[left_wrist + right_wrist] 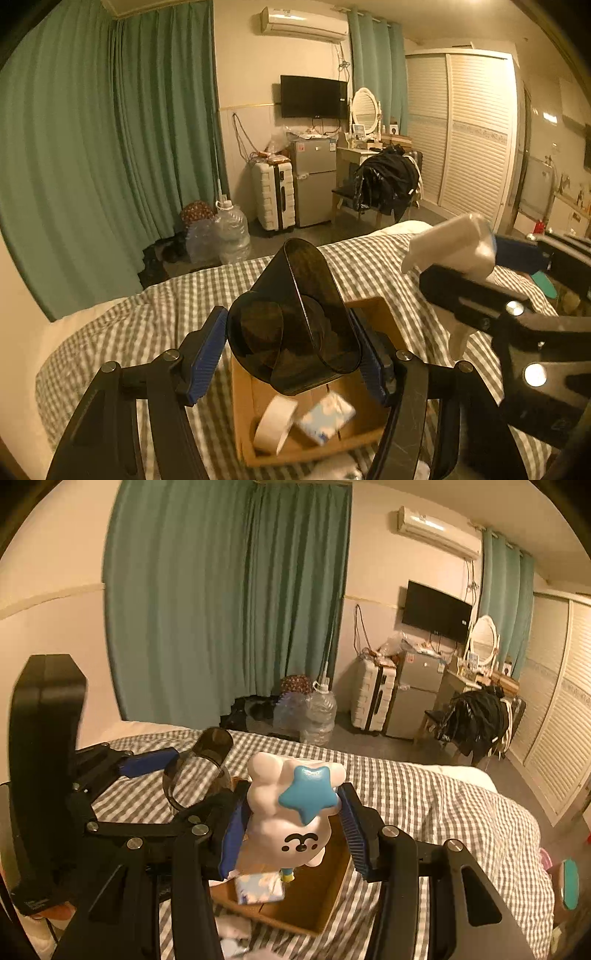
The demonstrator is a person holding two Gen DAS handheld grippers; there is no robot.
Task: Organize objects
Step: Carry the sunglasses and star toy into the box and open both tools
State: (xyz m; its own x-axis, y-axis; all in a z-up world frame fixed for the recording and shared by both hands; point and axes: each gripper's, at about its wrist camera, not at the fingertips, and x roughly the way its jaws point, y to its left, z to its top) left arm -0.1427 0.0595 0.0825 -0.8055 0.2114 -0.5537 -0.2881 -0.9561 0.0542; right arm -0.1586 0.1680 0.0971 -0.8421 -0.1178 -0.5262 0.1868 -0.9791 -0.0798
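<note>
Checkered bed [122, 332] below: left gripper [291, 347] clamped on dark tinted cup [295, 314], right gripper [291, 830] clamped on white figurine [291, 812] (blue star), both above cardboard box [365, 435].

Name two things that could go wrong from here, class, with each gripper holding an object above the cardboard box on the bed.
1. The left gripper clamps the dark translucent holder tilted and low on its body; smooth plastic might slip onto the tape roll in the cardboard box.
2. The right gripper pinches the rounded white figure; it may twist loose. The grippers are close and could collide.
</note>
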